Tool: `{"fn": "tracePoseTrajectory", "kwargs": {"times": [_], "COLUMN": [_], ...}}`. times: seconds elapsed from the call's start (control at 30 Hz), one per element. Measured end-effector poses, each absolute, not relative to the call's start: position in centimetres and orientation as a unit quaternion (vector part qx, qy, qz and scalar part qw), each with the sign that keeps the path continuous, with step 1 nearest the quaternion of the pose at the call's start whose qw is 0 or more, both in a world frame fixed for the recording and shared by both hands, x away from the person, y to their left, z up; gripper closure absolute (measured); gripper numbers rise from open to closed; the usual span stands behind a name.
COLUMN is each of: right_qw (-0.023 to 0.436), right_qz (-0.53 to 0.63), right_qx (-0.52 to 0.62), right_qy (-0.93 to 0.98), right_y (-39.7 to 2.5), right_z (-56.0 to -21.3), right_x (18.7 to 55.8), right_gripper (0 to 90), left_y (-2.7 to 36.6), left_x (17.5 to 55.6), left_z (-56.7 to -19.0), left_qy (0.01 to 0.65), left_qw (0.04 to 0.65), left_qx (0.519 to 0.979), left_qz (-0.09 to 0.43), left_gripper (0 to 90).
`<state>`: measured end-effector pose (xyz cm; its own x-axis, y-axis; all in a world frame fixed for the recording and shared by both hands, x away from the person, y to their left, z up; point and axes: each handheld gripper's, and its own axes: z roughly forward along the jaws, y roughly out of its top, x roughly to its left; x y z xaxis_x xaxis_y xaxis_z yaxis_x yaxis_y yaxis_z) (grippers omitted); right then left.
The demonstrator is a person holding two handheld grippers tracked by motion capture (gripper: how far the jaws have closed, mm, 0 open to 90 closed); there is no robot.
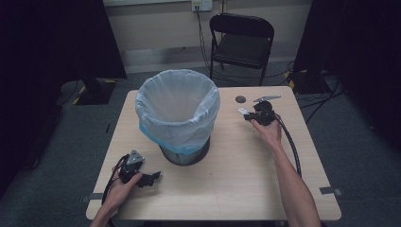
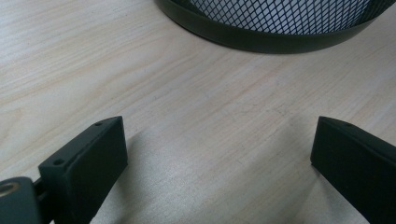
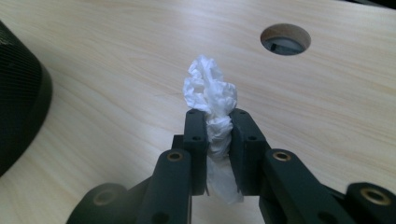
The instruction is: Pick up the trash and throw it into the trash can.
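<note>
A black mesh waste bin (image 1: 182, 118) lined with a pale plastic bag stands at the table's middle left; its base (image 2: 275, 28) shows in the left gripper view. My right gripper (image 1: 246, 113) is to the right of the bin, shut on a crumpled white tissue (image 3: 210, 93) that sticks up between its jaws just above the table. My left gripper (image 1: 153, 178) rests low at the front left of the table, in front of the bin, open with nothing between its fingers (image 2: 88, 158).
The wooden table (image 1: 236, 179) has a round cable hole (image 1: 240, 99) near the back right, also ahead of the tissue as the hole (image 3: 286, 39). A black folding chair (image 1: 241, 42) stands behind the table. Cables trail on the floor.
</note>
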<state>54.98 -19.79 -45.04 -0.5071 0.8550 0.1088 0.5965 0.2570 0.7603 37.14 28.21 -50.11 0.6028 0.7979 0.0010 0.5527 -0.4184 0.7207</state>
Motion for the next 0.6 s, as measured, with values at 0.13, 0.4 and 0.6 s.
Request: {"fn": "tracePoseTrajectory", "kwargs": {"times": [0.13, 0.4, 0.6], "right_qw": [0.168, 0.164, 0.161], "right_qz": [0.404, 0.434, 0.444], "right_qx": [0.456, 0.433, 0.431], "right_qy": [0.775, 0.773, 0.769], "right_y": [-19.3, -17.9, -18.1], "right_z": [-44.1, -42.4, -41.7], "right_x": [54.3, 52.9, 52.4], "right_gripper": [78.8, 79.2, 79.5], "left_y": [28.2, 28.2, 28.2], "left_x": [37.1, 37.1, 37.1], "left_z": [-50.1, -50.1, -50.1], "left_qy": [0.41, 0.41, 0.41], "left_qw": [0.35, 0.35, 0.35], "left_qx": [0.824, 0.824, 0.824], "left_qz": [0.175, 0.175, 0.175], "left_gripper": [3.0, 3.0, 3.0]}}
